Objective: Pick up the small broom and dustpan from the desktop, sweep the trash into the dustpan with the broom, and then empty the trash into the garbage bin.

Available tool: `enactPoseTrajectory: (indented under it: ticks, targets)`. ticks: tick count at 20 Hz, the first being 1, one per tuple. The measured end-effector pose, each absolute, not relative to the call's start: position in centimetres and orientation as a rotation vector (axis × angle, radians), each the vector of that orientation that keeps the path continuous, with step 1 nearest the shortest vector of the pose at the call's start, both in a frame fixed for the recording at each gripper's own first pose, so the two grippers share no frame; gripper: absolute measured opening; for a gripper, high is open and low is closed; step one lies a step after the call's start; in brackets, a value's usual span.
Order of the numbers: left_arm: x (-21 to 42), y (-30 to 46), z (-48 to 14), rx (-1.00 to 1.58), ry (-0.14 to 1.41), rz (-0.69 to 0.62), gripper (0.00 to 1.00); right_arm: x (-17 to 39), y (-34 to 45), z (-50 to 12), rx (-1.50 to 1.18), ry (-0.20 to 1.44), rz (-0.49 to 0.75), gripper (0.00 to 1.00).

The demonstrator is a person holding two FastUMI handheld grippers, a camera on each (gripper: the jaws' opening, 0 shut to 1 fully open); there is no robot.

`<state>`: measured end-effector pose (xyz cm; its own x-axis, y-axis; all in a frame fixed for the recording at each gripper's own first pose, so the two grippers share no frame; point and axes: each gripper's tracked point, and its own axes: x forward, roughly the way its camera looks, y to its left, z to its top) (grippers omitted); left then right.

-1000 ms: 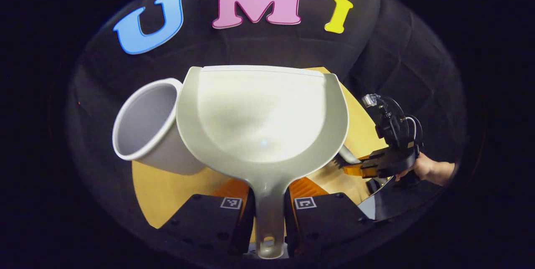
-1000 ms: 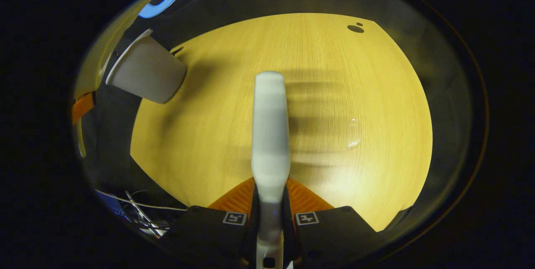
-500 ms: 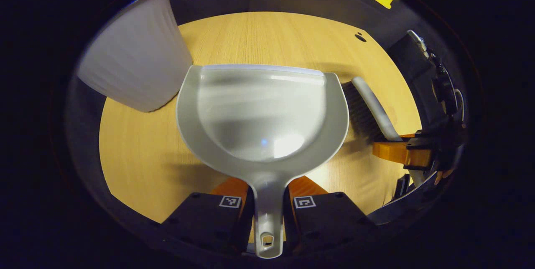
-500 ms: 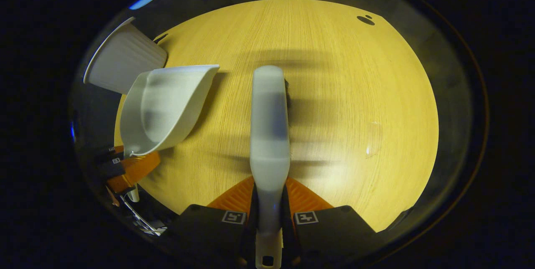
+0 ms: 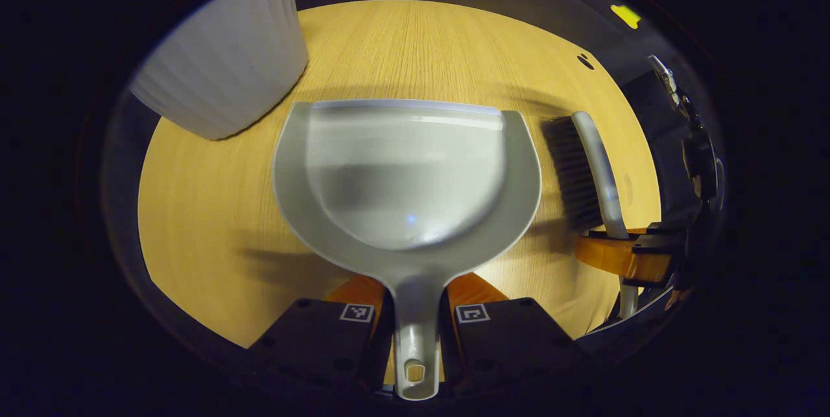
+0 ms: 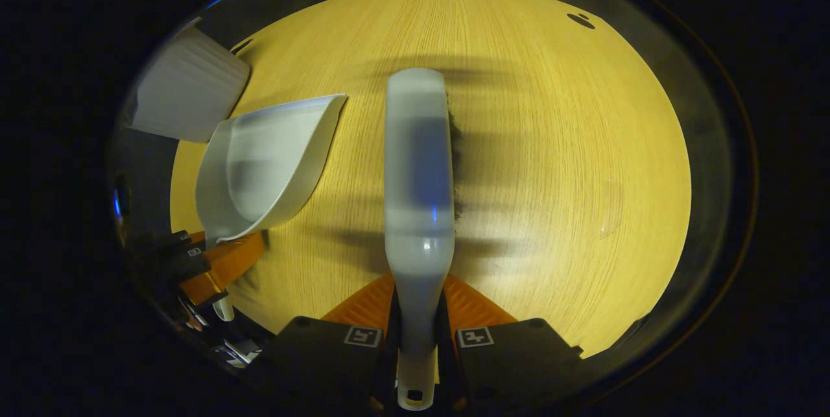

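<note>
One dustpan point(image 5: 405, 170), one broom point(image 6: 418, 164), one bin point(image 5: 224, 73)

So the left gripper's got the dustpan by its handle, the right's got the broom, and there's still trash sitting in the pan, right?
Not quite: the dustpan is empty in the left gripper view. The left gripper does hold its handle, and the right gripper the broom.

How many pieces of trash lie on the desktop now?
0. The desktop looks bare around the dustpan, the broom and the bin; any piece under these three would be hidden.
</note>
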<state>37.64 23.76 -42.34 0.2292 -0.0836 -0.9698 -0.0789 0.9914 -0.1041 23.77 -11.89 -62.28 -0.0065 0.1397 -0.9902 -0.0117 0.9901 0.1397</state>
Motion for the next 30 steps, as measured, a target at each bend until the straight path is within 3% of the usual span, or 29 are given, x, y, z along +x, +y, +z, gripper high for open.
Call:
enactPoseTrajectory:
  ticks: [2,5,6,7,8,9,12,13,15,18,24,27,30]
  targets:
    - [38.1,22.9,-42.9,-0.118,1.366,-0.004,0.3,23.6,-11.8,-62.1,0.106,1.587,0.118,0.32]
    - [38.5,21.7,-43.7,-0.113,1.38,-0.062,0.32,23.7,-11.4,-61.7,0.124,1.573,0.108,0.29]
    - [38.5,21.5,-43.9,-0.104,1.377,-0.056,0.35,24.0,-11.2,-61.4,0.13,1.559,0.11,0.41]
    - [38.5,21.5,-43.3,-0.097,1.373,-0.055,0.53,24.1,-11.2,-61.3,0.135,1.551,0.114,0.49]
    - [38.6,21.6,-43.1,-0.092,1.37,-0.057,0.71,24.2,-11.2,-60.9,0.139,1.545,0.115,0.49]
    - [38.5,21.5,-42.6,-0.084,1.365,-0.056,0.8,24.3,-11.1,-60.5,0.141,1.537,0.118,0.54]
    - [38.2,21.4,-40.6,-0.069,1.327,-0.048,0.83,24.6,-11.7,-58.4,0.13,1.476,0.129,0.71]
    - [38.0,21.5,-39.5,-0.067,1.3,-0.041,0.83,24.7,-11.8,-57.3,0.128,1.439,0.136,0.89]
    - [37.2,21.8,-36.3,-0.075,1.242,-0.037,0.83,24.8,-12.4,-55.0,0.116,1.37,0.148,0.87]
    - [36.0,21.6,-29.6,-0.08,1.087,-0.06,0.83,25.1,-13.5,-49.7,0.085,1.229,0.151,0.96]
    - [32.2,20.6,-15.4,-0.158,0.693,-0.16,0.83,26.8,-10.0,-31.9,0.212,0.721,0.201,0.96]
    - [30.6,22.7,-11.1,-0.125,0.585,-0.12,0.83,29.5,-9.1,-21.6,0.254,0.365,0.197,0.95]
    - [30.0,24.1,-6.3,-0.095,0.441,-0.077,0.83,27.4,-8.7,-16.5,0.157,0.219,0.182,0.95]
